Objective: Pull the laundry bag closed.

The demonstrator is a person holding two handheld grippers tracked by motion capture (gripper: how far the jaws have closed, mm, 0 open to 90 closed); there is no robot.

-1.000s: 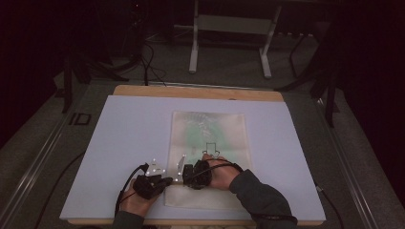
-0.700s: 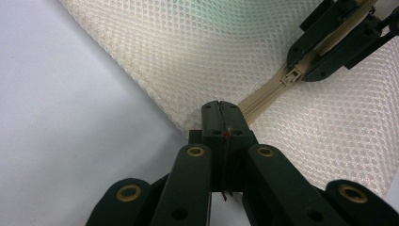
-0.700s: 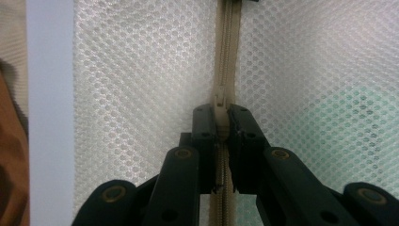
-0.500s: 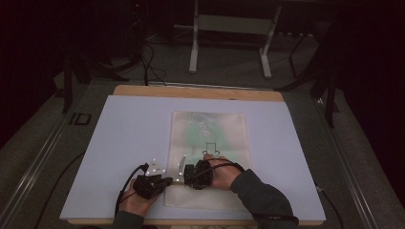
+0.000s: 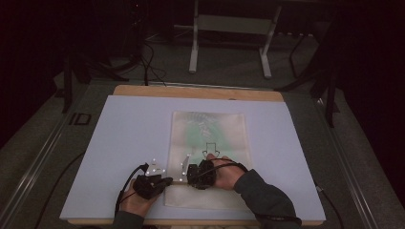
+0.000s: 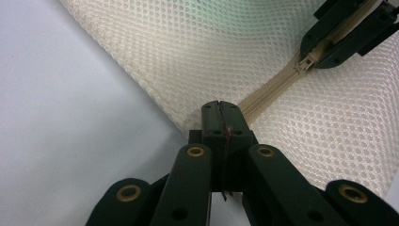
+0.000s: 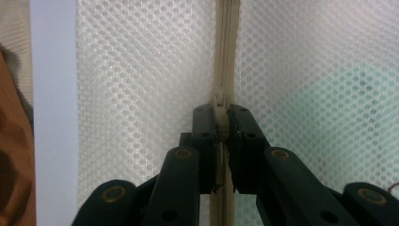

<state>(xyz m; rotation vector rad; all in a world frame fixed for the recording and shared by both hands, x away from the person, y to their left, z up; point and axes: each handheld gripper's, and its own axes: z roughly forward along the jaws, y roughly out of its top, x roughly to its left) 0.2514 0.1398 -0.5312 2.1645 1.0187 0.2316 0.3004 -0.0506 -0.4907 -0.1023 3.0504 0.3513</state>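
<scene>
The mesh bag [image 5: 210, 148] lies flat on the near middle of the table, its lower edge close to the person's side. It is a cream, rectangular pouch of fine honeycomb netting, thin enough that something pale green shows through its upper part. A beige zipper [image 6: 268, 96] of woven tape runs across the bag near its lower end, with a small beige slider [image 7: 221, 120] on it.

The left gripper [image 6: 220, 113] has its black jaws pressed fully together on the bag's edge at the end of the zipper, at the bag's left border. The right gripper [image 7: 221, 123] is closed on the slider, its jaws squeezing it from both sides with the tape running straight up between them. In the high view the two grippers sit just beside each other on the bag's lower left part, left [image 5: 157, 179] and right [image 5: 200, 171], each held in a hand in a dark sleeve.

The jaws are matte black plastic links with brass-coloured rivets.

The table [image 5: 124, 133] is covered by a smooth, pale lilac sheet, with a wooden board edge showing at the far side. A dark printed arrow outline shows on the bag; no writing is readable.
</scene>
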